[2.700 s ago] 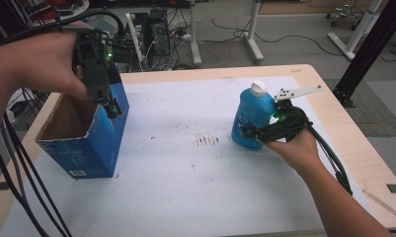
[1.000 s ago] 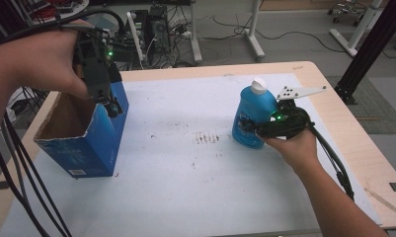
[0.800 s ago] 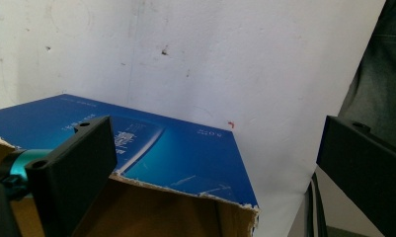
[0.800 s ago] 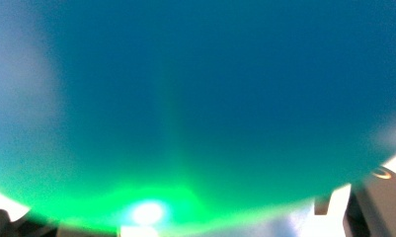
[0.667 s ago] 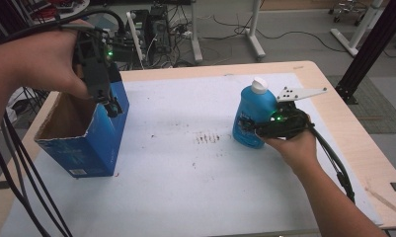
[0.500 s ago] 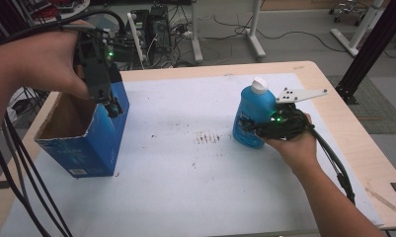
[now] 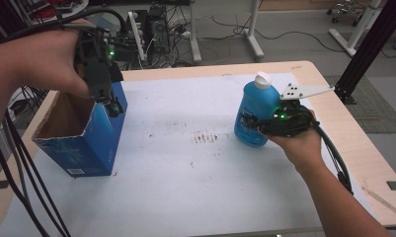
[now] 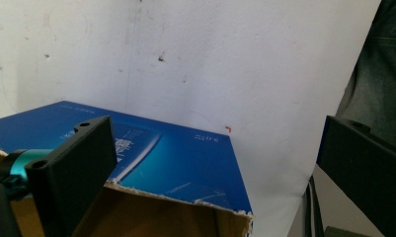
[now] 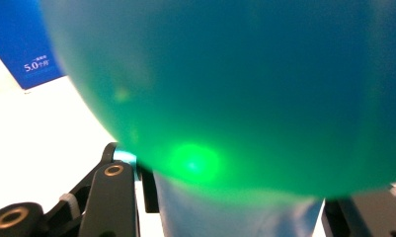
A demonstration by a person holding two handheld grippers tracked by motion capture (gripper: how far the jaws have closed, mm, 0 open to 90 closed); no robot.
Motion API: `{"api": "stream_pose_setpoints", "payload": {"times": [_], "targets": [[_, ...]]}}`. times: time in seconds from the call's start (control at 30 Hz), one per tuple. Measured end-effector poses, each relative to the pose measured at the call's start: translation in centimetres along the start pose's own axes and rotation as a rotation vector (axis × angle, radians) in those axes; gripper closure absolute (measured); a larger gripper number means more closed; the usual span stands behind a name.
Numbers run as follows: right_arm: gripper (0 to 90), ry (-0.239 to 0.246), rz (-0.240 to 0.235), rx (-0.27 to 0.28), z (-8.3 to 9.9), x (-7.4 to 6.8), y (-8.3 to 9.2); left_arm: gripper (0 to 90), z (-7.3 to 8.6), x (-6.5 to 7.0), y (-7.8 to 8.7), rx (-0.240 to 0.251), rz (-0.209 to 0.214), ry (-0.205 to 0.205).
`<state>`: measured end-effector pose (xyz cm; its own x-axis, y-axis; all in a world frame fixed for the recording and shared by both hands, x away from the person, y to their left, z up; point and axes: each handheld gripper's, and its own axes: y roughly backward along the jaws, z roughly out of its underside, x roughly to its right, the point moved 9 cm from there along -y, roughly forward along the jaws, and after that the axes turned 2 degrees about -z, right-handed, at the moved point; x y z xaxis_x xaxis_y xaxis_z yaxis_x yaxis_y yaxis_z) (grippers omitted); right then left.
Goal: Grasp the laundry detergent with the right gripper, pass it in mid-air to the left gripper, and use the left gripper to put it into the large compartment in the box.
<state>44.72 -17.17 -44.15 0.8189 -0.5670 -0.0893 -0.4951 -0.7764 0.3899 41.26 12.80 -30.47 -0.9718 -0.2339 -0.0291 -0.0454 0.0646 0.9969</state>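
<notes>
At the worktop's [image 7: 185, 187] left, the left gripper [image 7: 112, 104] is held over the rim of an open blue box [image 7: 94, 143], its 2 jaws spread wide. At the right, the right gripper [image 7: 251, 123] is clamped on an upright blue bottle [image 7: 257, 106].

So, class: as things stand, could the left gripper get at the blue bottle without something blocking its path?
Probably yes. The left gripper sits at the blue box's rim, and the white sheet between it and the blue bottle lies bare. But the right gripper already clasps the bottle's lower part, leaving mainly the top free.
</notes>
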Motion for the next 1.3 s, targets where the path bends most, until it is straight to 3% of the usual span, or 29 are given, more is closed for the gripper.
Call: {"api": "stream_pose_setpoints", "payload": {"times": [0.23, 0.7, 1.0, 1.3], "targets": [[46.0, 0.05, -0.033, -0.007, -1.3, -1.2, 1.1, 1.8, -1.0, 0.6, 0.3, 0.002, 0.003, -0.017], [46.1, 0.168, -0.17, -0.03, -4.3, -5.9, 1.4, 1.8, -2.6, 2.4, 0.7, 0.01, 0.009, -0.068], [46.1, 0.22, -0.265, -0.032, -5.3, -9.4, -0.1, 1.7, -3.4, 3.7, 0.7, 0.008, 0.006, -0.102], [46.1, 0.237, -0.348, -0.062, -4.5, -12.4, -2.7, 1.8, -4.3, 5.1, 0.2, 0.003, 0.011, -0.143]]}}
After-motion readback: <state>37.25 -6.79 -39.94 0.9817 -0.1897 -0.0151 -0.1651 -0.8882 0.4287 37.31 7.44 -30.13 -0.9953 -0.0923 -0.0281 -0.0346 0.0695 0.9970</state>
